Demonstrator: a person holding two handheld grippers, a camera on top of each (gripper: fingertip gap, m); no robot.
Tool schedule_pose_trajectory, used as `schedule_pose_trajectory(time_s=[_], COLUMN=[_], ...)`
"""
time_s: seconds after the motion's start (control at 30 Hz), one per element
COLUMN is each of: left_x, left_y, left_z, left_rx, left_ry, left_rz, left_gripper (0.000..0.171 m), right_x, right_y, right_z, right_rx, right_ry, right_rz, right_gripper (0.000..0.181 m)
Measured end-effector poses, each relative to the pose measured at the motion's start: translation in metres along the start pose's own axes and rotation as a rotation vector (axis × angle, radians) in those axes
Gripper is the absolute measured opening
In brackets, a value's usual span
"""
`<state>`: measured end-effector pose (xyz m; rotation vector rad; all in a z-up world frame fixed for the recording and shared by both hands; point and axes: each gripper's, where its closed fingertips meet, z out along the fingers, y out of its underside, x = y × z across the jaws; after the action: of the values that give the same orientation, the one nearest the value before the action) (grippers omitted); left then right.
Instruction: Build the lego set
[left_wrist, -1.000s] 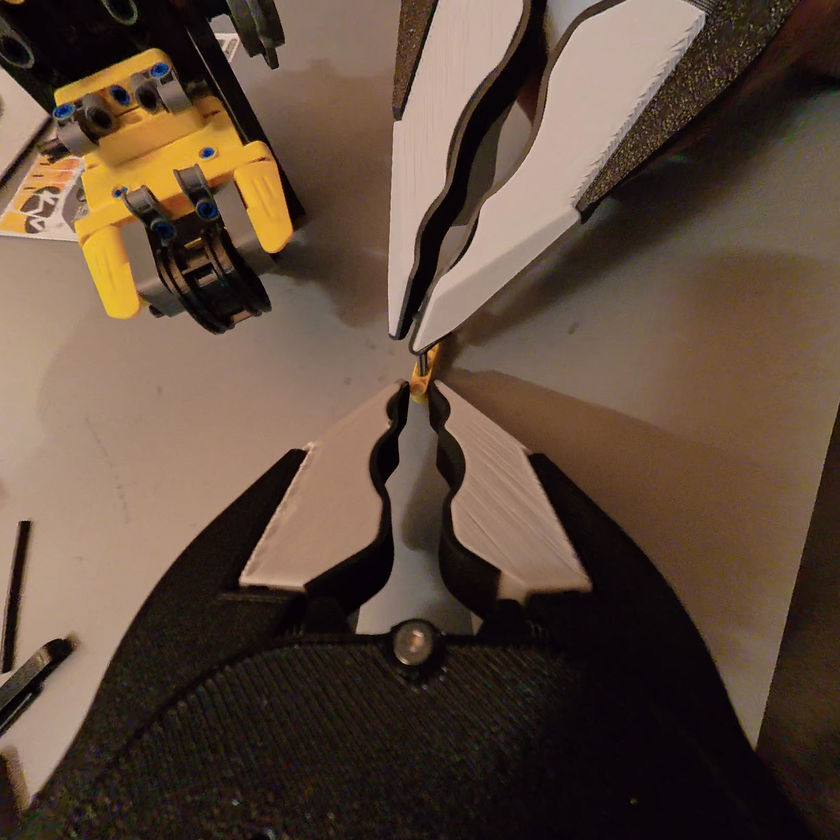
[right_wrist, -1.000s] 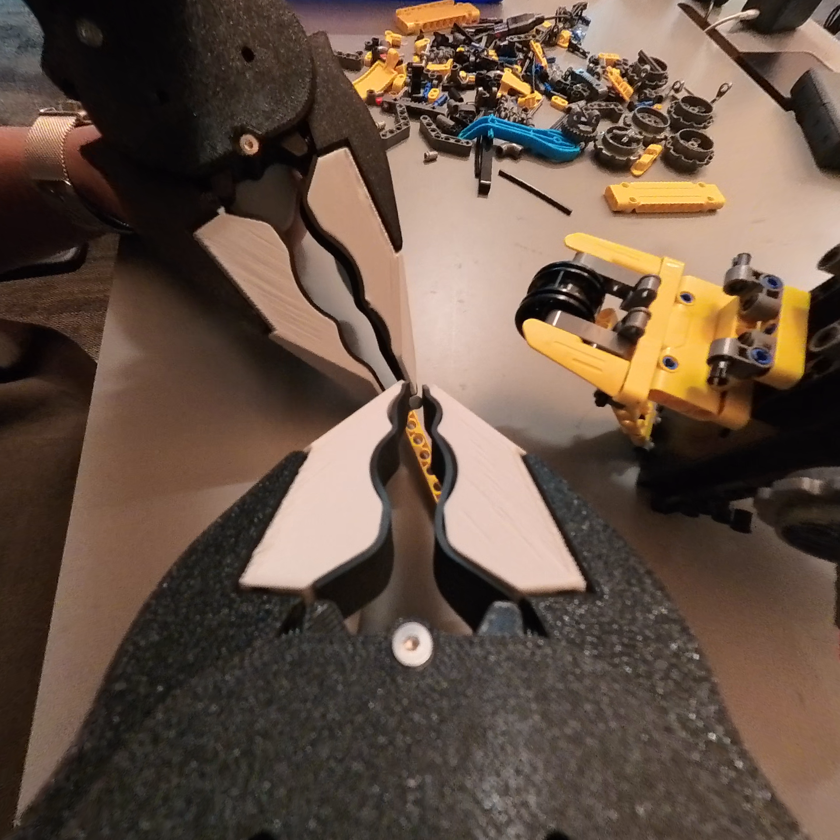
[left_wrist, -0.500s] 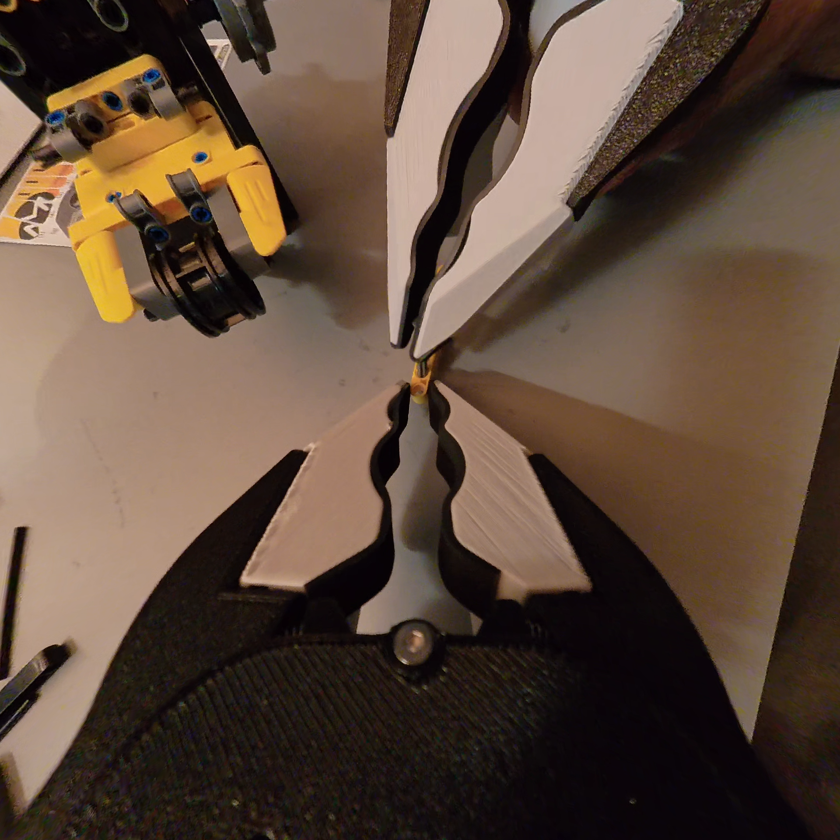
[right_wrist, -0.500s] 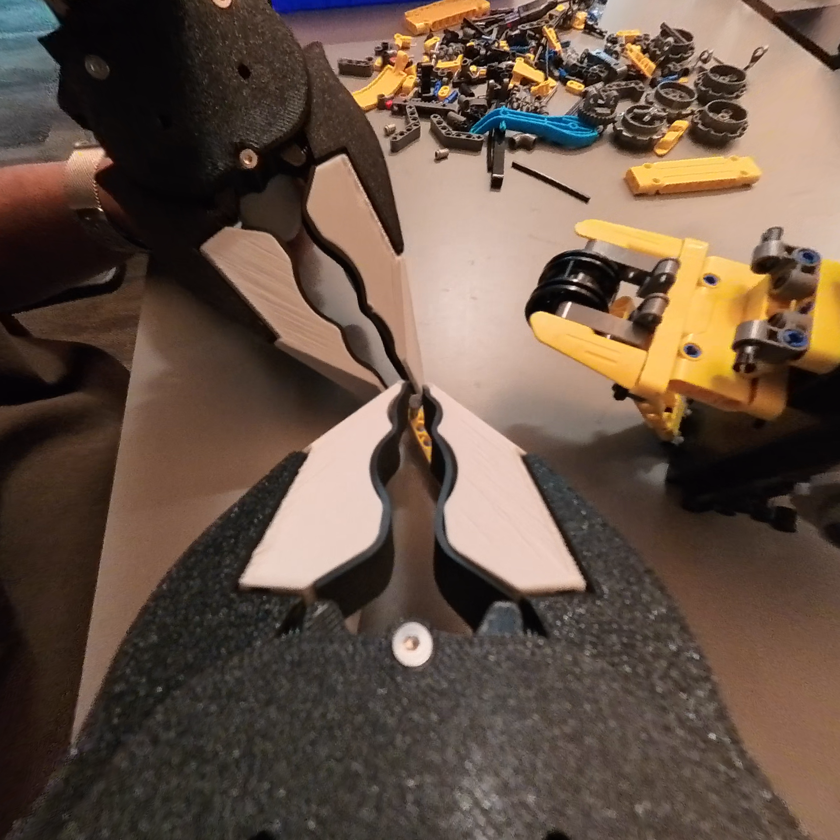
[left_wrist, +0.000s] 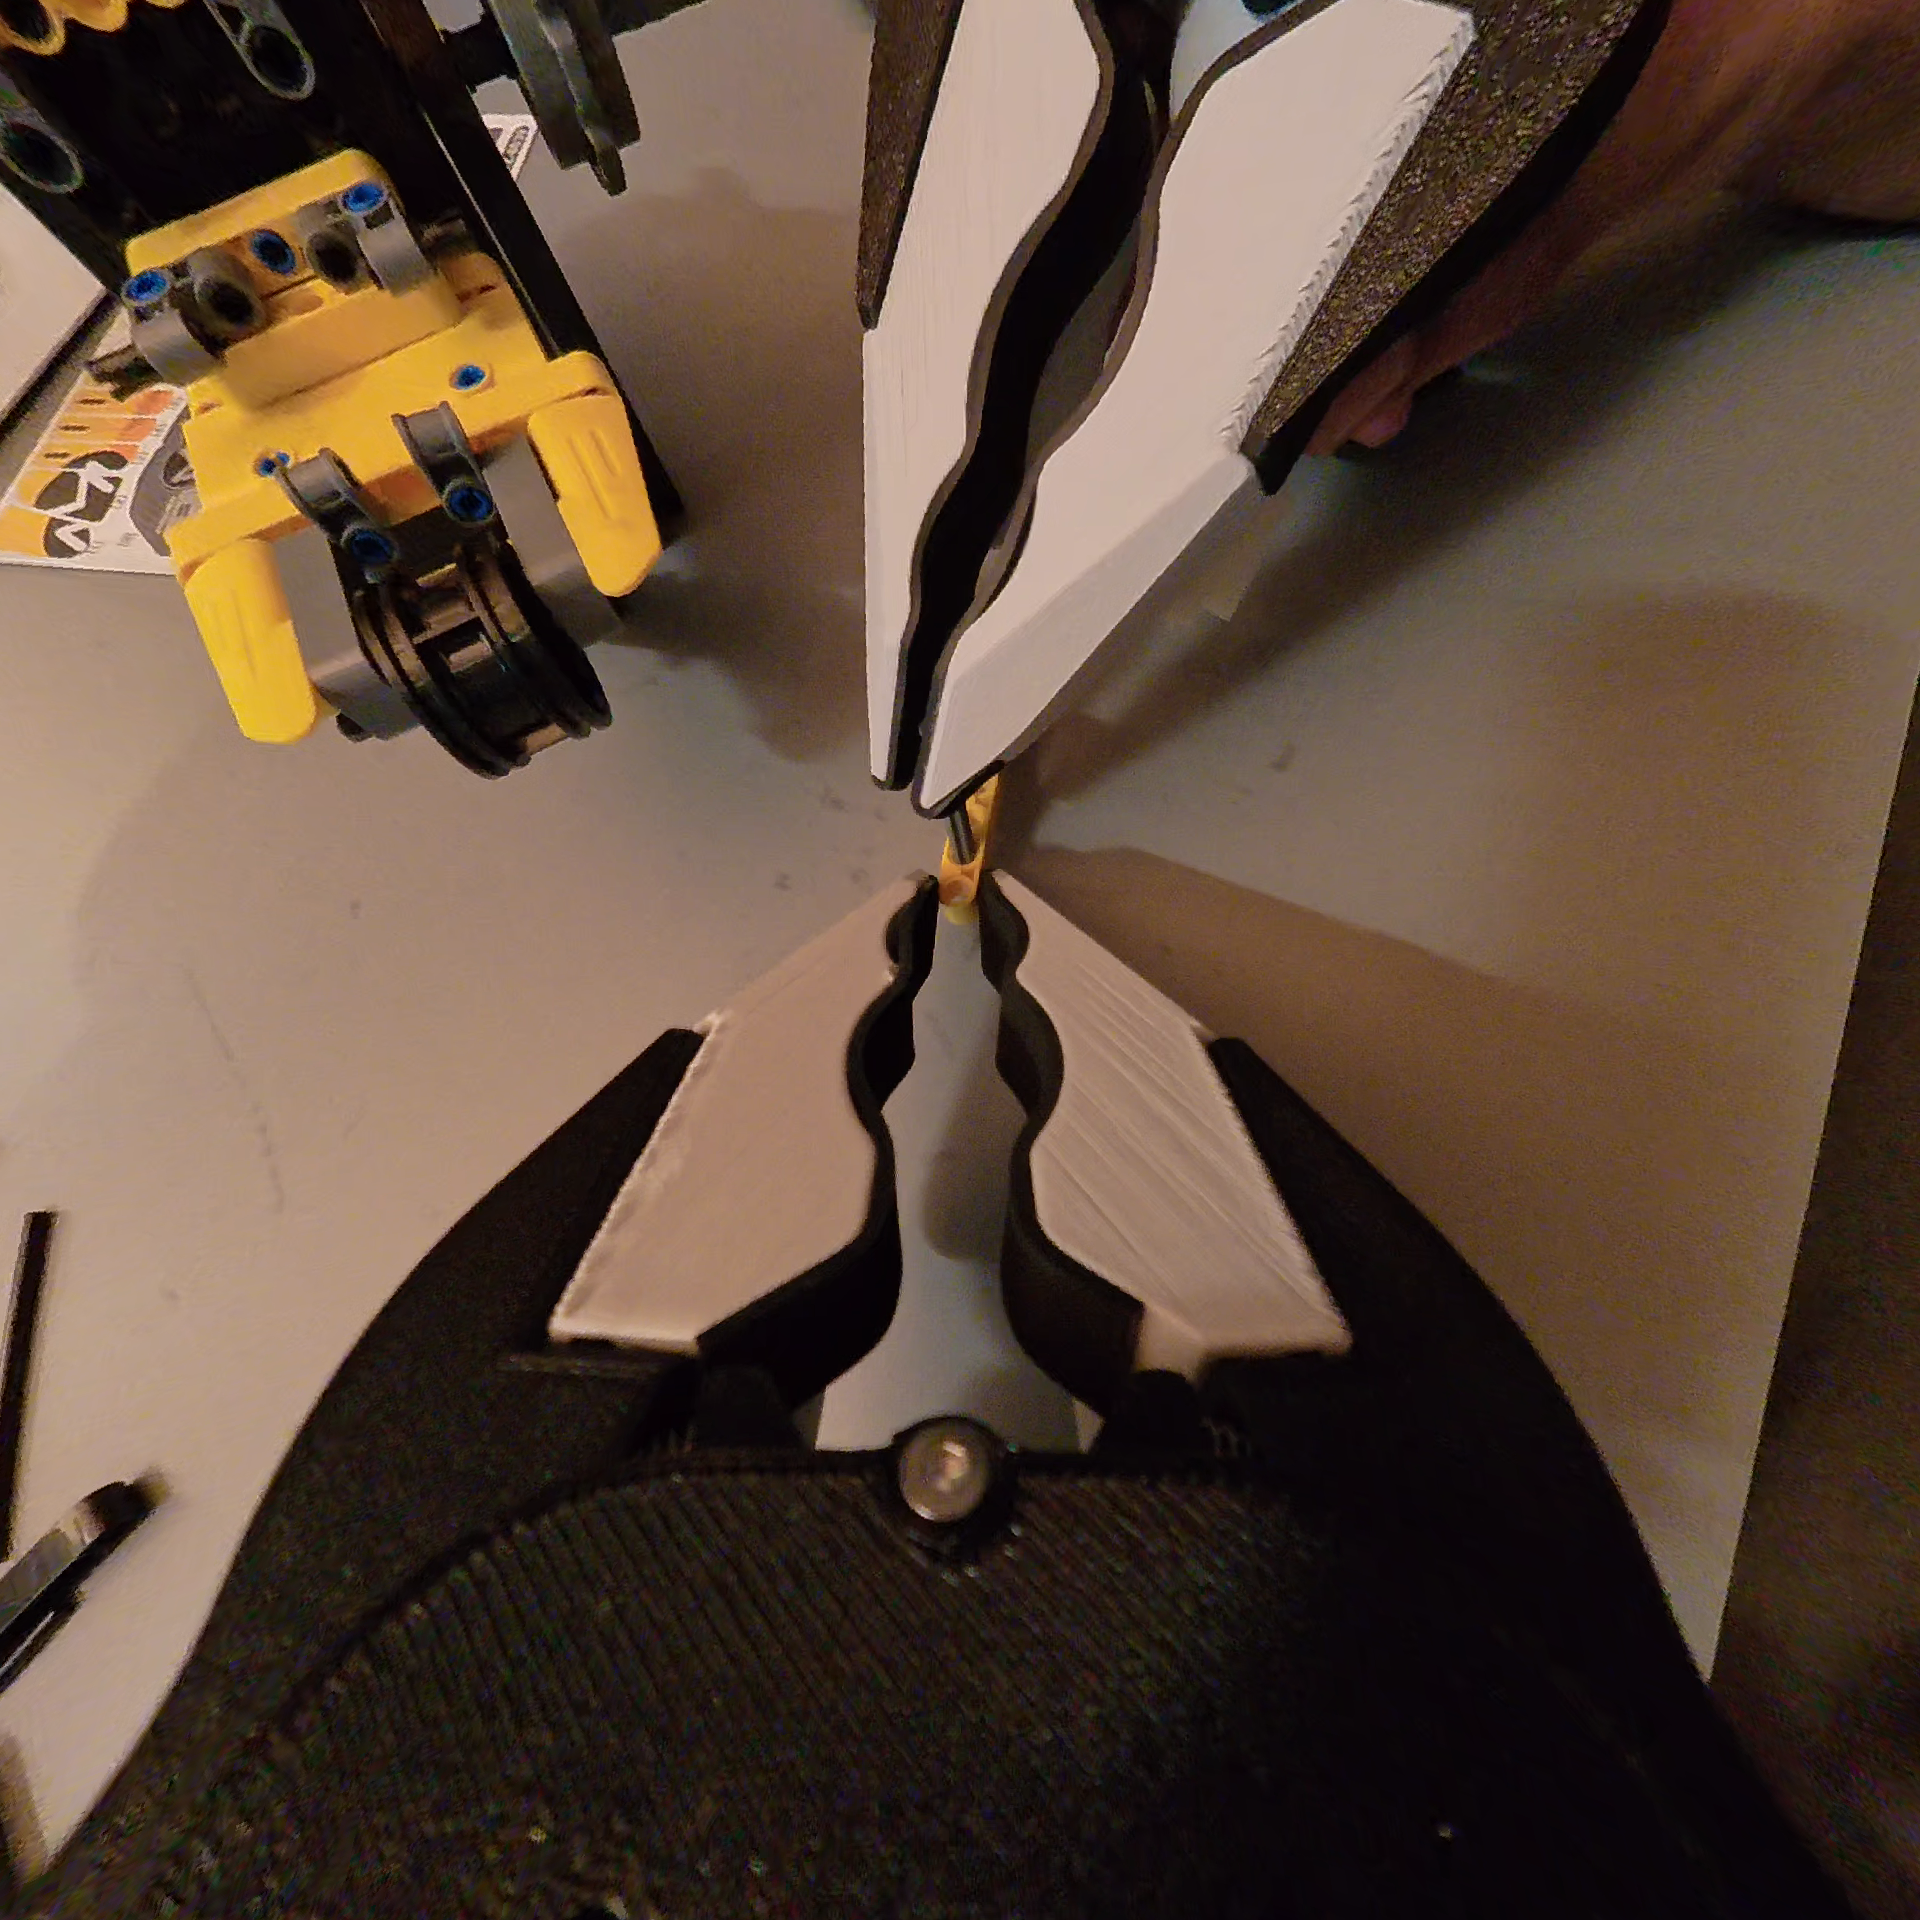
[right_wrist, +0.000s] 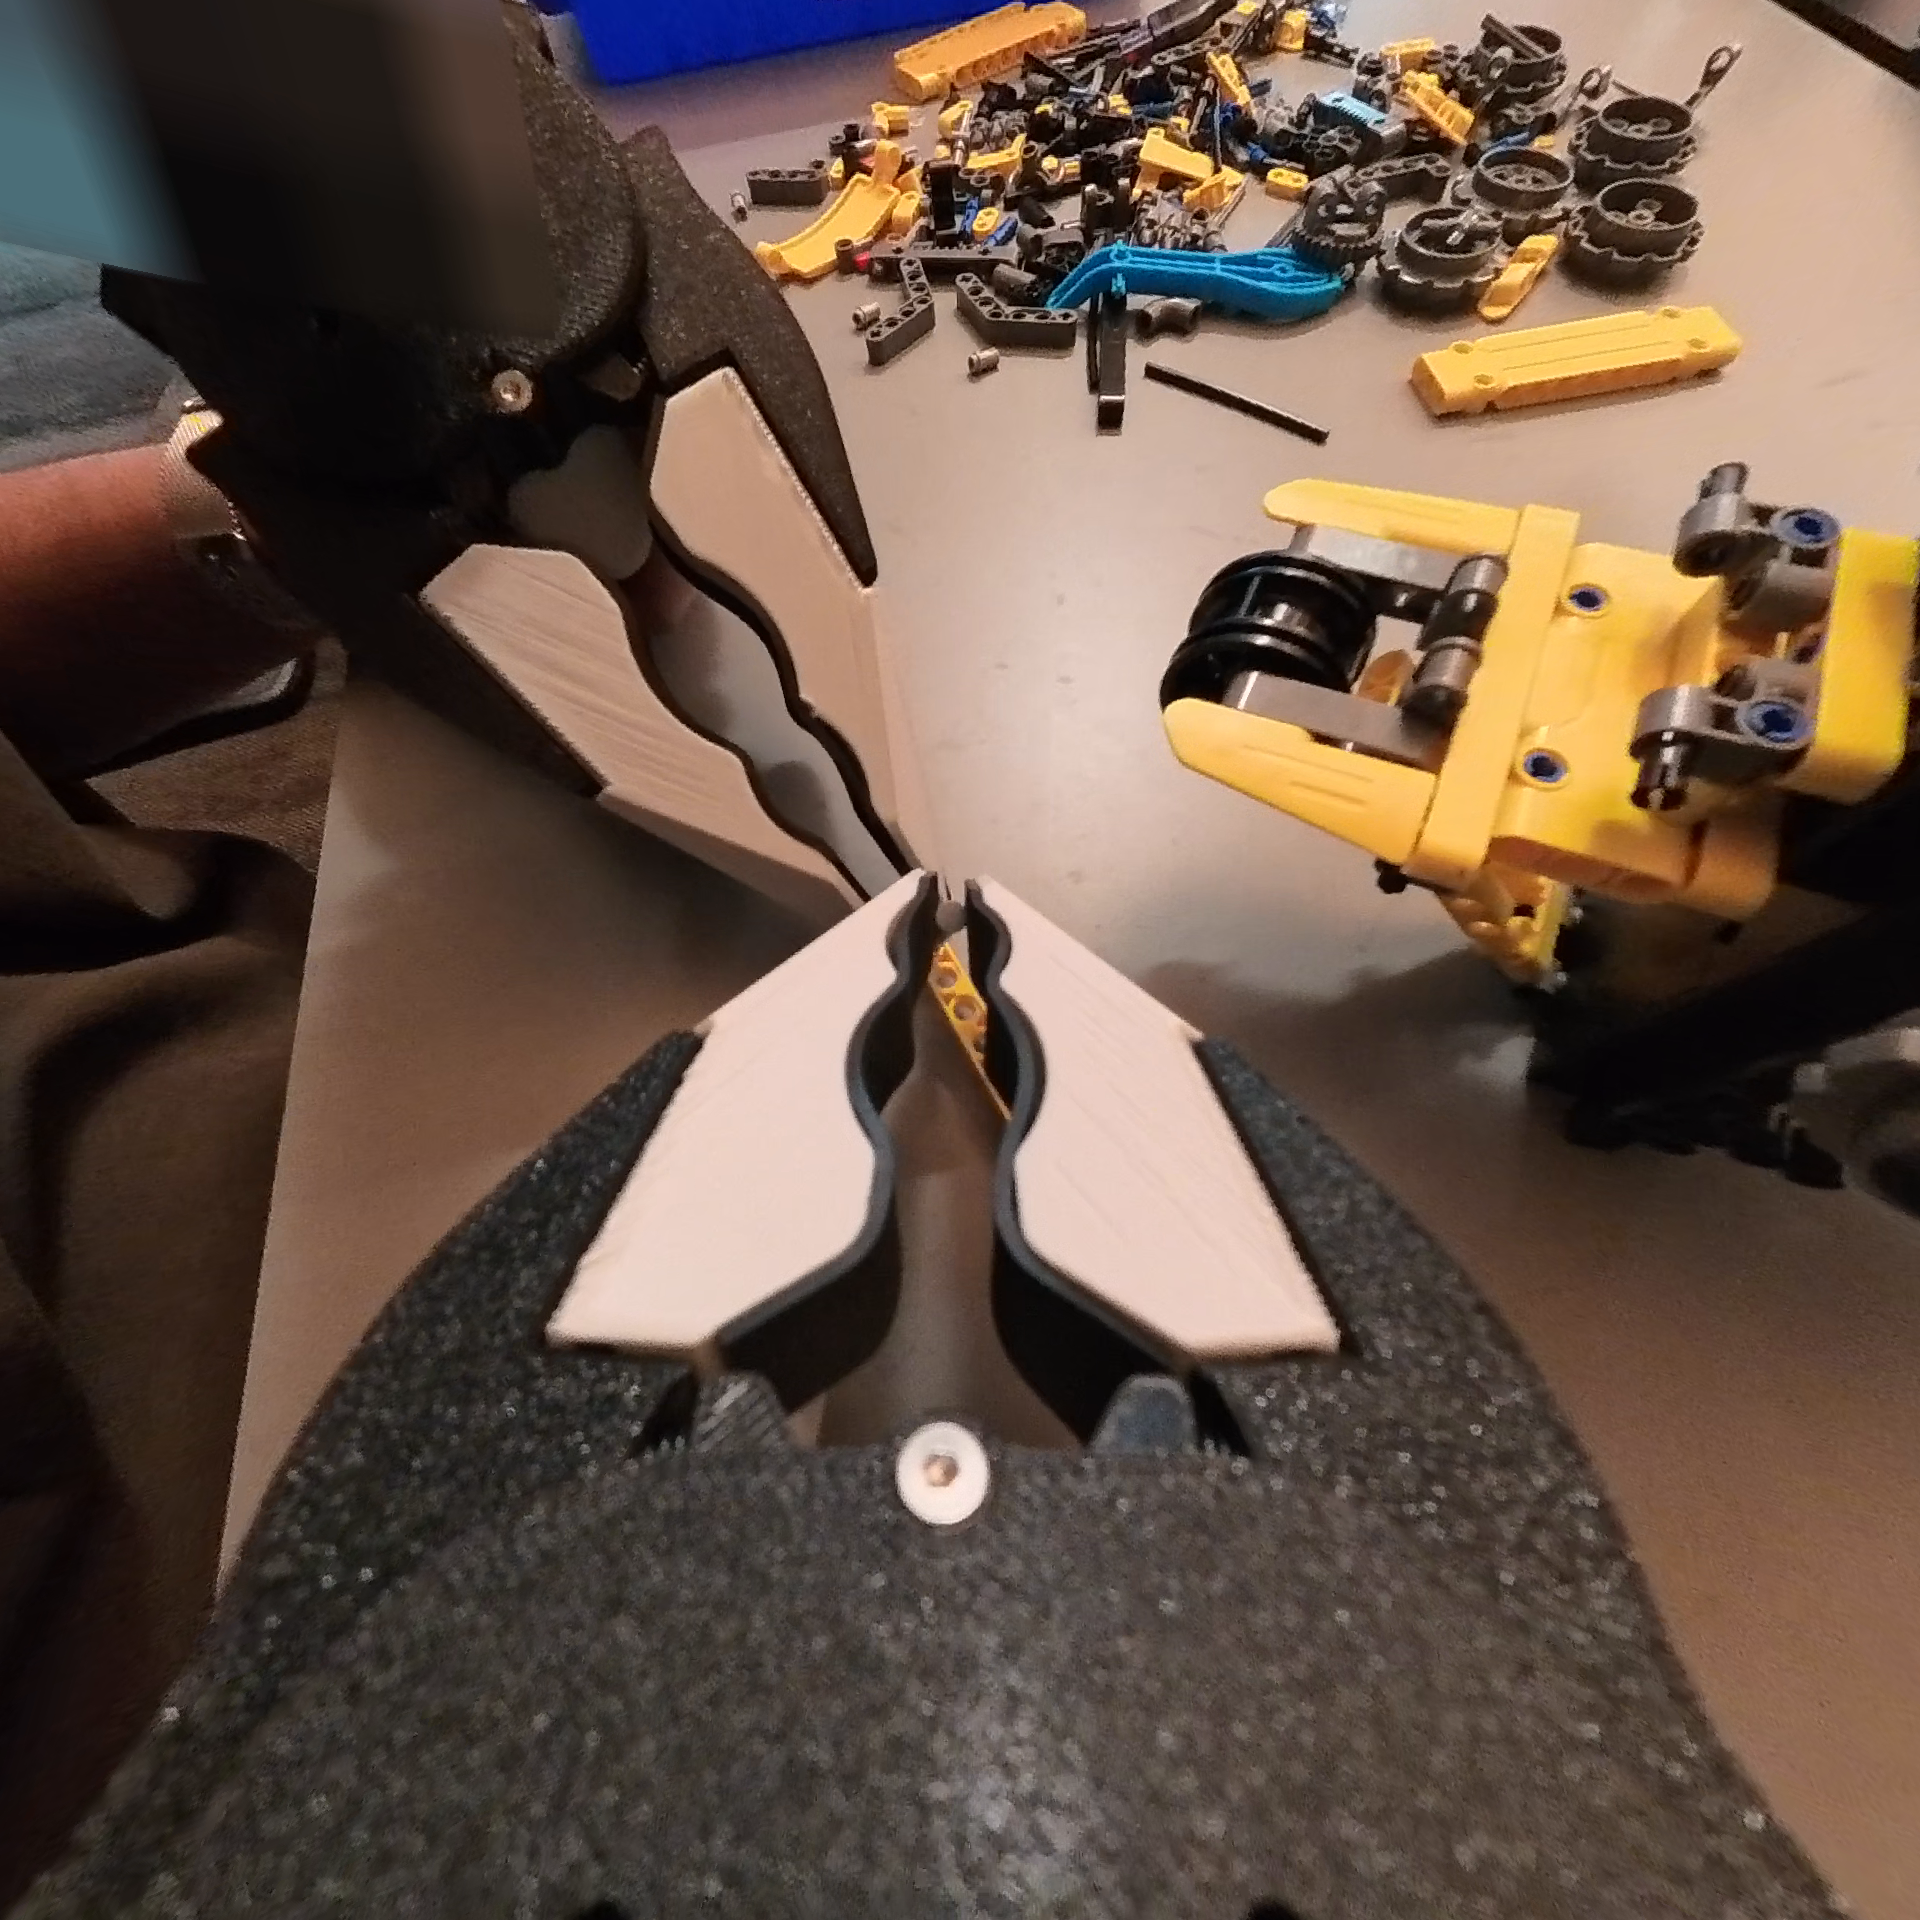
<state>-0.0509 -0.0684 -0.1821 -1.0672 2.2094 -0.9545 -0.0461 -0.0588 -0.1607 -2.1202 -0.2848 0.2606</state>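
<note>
My left gripper (left_wrist: 958, 899) is shut on the end of a small yellow holed beam (left_wrist: 960, 883). My right gripper (left_wrist: 914, 784) comes in from above, tip to tip with it, and is shut on a short dark pin (left_wrist: 962, 831) that meets the beam's end. In the right wrist view my right gripper (right_wrist: 945, 896) pinches the grey pin (right_wrist: 948, 914). The yellow beam (right_wrist: 971, 1013) runs back under its fingers. The left gripper (right_wrist: 902, 868) reaches in from the upper left. Both are held just above the grey table (left_wrist: 1455, 831).
A yellow and black brick-built vehicle (right_wrist: 1558, 727) stands to the right, and also shows in the left wrist view (left_wrist: 416, 499). A pile of loose parts (right_wrist: 1247, 187), a long yellow panel (right_wrist: 1569, 358) and a black axle (right_wrist: 1236, 400) lie beyond. A leaflet (left_wrist: 83, 488) lies far left. The table edge (left_wrist: 1808, 1247) runs close on the right. Only a small space, under 4 cm, lies between the two pairs of fingers.
Both grippers stay shut and tip to tip on the beam and pin. The right wrist view has tilted, so the parts pile and the vehicle sit lower in it.
</note>
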Motion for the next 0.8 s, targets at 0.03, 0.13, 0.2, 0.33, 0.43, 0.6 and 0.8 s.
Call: schedule_pose_trajectory(time_s=[0.03, 0.13, 0.2, 0.33, 0.43, 0.6, 0.8], left_x=[0.0001, 0.0006, 0.0008, 0.0011, 0.0013, 0.0013, 0.0021], left_y=[0.0001, 0.0010, 0.0017, 0.0024, 0.0022, -0.0036, -0.0040], left_z=[0.0000, 0.0009, 0.0013, 0.0021, 0.0020, -0.0007, -0.0011], left_rx=[-0.002, -0.009, -0.015, -0.021, -0.019, 0.019, 0.023], left_ry=[0.001, 0.002, 0.000, 0.000, 0.001, 0.025, 0.023], left_rz=[0.000, 0.004, 0.008, 0.010, 0.011, -0.023, -0.013], left_gripper=[0.001, 0.001, 0.001, 0.001, 0.001, 0.001, 0.001], right_x=[-0.0002, -0.0012, -0.0016, -0.0044, -0.0059, -0.0043, 0.0039], right_y=[0.0000, 0.0002, 0.0004, 0.0014, 0.0036, 0.0088, 0.0074], right_z=[0.0002, 0.0015, 0.0027, 0.0047, 0.0067, 0.0091, 0.0052], right_rx=[-0.001, -0.006, -0.011, -0.022, -0.039, -0.074, -0.059], right_ry=[0.000, 0.006, 0.013, 0.010, 0.009, 0.035, 0.085], right_rz=[-0.003, -0.021, -0.031, -0.055, -0.071, -0.094, -0.103], right_gripper=[0.004, 0.004, 0.004, 0.005, 0.004, 0.004, 0.022])
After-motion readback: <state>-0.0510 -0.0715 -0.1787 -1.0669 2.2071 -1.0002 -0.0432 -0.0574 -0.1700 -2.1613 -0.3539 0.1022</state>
